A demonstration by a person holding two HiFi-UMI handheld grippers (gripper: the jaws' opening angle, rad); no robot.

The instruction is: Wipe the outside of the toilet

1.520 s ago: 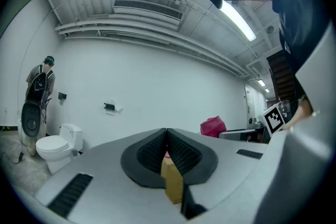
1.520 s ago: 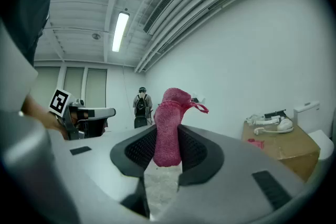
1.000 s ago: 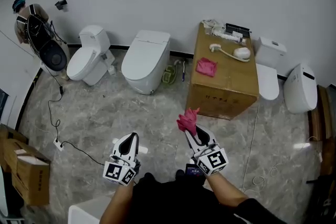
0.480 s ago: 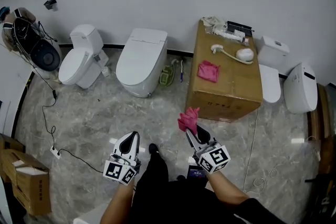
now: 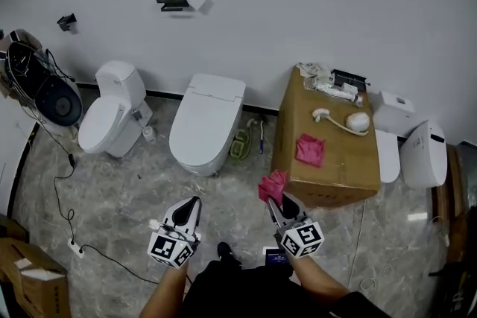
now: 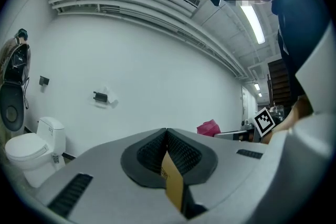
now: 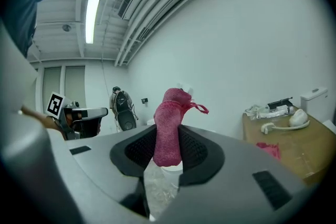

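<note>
Right gripper (image 5: 277,202) is clamped on a pink cloth (image 5: 272,185), which sticks up past the tips; left gripper (image 5: 192,206) is pressed together with nothing in it. Toilet (image 5: 203,124) stands at the wall, ahead and left of the right gripper, well apart, no contact. Second pink cloth (image 5: 310,149) lies on the cardboard box (image 5: 339,160) to the right.

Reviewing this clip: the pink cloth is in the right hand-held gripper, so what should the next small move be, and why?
Probably carry the right hand-held gripper forward to the white flat-lidded toilet straight ahead. Its jaws are shut on the crumpled pink cloth, held in the air well short of that toilet, touching nothing. The left hand-held gripper is shut and empty.
</note>
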